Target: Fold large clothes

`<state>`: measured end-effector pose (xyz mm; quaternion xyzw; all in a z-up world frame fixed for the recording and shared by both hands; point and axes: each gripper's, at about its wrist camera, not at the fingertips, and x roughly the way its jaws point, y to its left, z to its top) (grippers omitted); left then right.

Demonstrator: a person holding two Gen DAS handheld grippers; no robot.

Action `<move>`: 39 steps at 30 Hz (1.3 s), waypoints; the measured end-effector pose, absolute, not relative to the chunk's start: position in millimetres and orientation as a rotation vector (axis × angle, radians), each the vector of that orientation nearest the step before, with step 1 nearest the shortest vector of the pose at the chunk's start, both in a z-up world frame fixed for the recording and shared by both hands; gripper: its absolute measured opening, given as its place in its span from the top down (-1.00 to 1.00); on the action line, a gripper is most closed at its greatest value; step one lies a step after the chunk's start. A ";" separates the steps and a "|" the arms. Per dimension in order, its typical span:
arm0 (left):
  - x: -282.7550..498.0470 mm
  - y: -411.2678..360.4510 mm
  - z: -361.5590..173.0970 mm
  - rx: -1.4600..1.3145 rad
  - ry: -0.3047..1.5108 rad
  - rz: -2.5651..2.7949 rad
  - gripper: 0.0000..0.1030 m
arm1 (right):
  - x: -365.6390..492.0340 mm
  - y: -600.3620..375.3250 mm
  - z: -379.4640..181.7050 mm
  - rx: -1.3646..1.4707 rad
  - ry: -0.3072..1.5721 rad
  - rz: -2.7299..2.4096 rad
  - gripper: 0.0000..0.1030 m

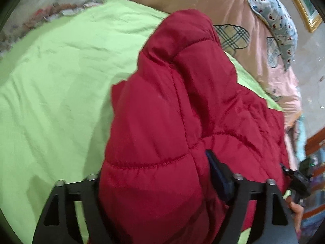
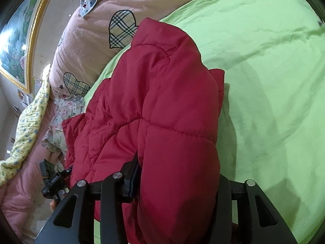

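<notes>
Nearest the lens in the left wrist view, a thick fold of one red quilted jacket (image 1: 182, 122) is seen bulging between the two black fingers of the left gripper (image 1: 160, 174), which is clamped on the padding; one finger (image 1: 219, 172) is sunk into the fabric at the right, and the other is mostly covered by it. In the right wrist view the same jacket (image 2: 162, 111) is likewise pinched by the right gripper (image 2: 178, 174), its left finger (image 2: 132, 174) pressed against the cloth and its other finger hidden behind the bulge. Both grippers are pointed forward and somewhat downward over the bed, side by side, with the jacket raised off the sheet at the held end and draped away from them.

The jacket is spread over one light green sheet (image 1: 61, 81), near the side of the bed where the bedding is piled. One pink quilt with plaid hearts (image 2: 91, 30) is bunched along that far side, touching the sheet's edge. One blue patterned pillow (image 1: 274, 16) is laid on top of the quilt. One yellow flowered cloth (image 2: 26, 126) is draped at the quilt's end. One gold-framed picture (image 2: 18, 40) is hung on the wall beyond
</notes>
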<state>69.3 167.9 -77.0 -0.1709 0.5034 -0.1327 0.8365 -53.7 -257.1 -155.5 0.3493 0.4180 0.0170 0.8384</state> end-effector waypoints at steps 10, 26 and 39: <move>27.4 162.9 -17.8 -0.174 0.892 -0.095 -0.92 | -67.6 -252.7 -118.3 0.547 0.816 -0.164 -0.72; 56.8 107.2 -35.6 -0.040 0.998 -0.202 -0.20 | -10.9 -205.1 -118.9 0.274 0.920 -0.151 -0.88; 84.1 103.8 -27.0 -0.068 0.976 -0.225 0.57 | 9.9 -198.9 -94.1 0.250 0.845 -0.160 0.71</move>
